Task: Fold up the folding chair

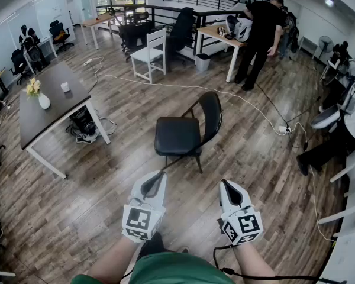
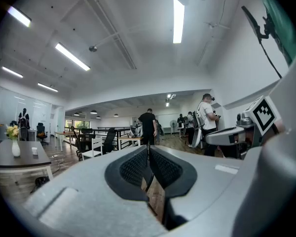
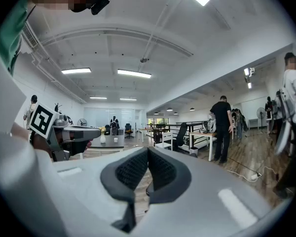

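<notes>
A black folding chair (image 1: 186,130) stands unfolded on the wooden floor in the middle of the head view, its seat facing me and its backrest on the far right side. My left gripper (image 1: 155,178) is held level just short of the chair's near legs, jaws shut and empty. To its right my right gripper (image 1: 226,185) is also level, shut, with nothing in it. In the left gripper view the left gripper (image 2: 148,149) shows pads pressed together; the right gripper (image 3: 148,152) looks the same in its own view. The chair is mostly hidden behind the jaws there.
A dark table (image 1: 44,102) with a vase stands at the left. A white chair (image 1: 149,53) and a desk (image 1: 225,37) are farther back, with a person in black (image 1: 257,37) beside the desk. A white cable (image 1: 236,96) crosses the floor behind the folding chair. Seated people are at the right.
</notes>
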The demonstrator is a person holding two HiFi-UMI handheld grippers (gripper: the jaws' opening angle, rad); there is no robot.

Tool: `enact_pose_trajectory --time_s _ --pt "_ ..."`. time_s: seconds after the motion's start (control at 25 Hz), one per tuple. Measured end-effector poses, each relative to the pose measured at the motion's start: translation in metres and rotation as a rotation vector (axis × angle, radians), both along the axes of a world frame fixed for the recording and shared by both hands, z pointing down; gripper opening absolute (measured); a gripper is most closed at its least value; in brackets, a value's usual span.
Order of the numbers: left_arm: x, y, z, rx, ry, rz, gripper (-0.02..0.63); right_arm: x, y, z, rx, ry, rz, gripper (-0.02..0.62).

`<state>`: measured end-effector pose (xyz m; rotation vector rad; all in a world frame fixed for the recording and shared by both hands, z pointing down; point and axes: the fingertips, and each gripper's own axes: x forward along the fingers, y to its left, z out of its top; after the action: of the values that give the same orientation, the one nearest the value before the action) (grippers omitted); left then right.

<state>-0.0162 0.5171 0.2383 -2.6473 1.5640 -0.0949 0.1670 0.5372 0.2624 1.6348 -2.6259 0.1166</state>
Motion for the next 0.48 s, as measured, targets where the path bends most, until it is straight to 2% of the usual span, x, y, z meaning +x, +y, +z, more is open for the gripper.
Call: enact_pose_trajectory --time_s 0.24,0.48 --pt "-0.002 -0.005 0.008 -0.025 0.006 0.012 0.021 0.000 -0.004 0.005 -0.021 0.002 0.013 0.003" --pt "-0.016 -0.041 0.017 -0.051 0.026 0.027 0.021 -0.004 -0.033 0.014 -0.066 -0.042 0.054 0.003"
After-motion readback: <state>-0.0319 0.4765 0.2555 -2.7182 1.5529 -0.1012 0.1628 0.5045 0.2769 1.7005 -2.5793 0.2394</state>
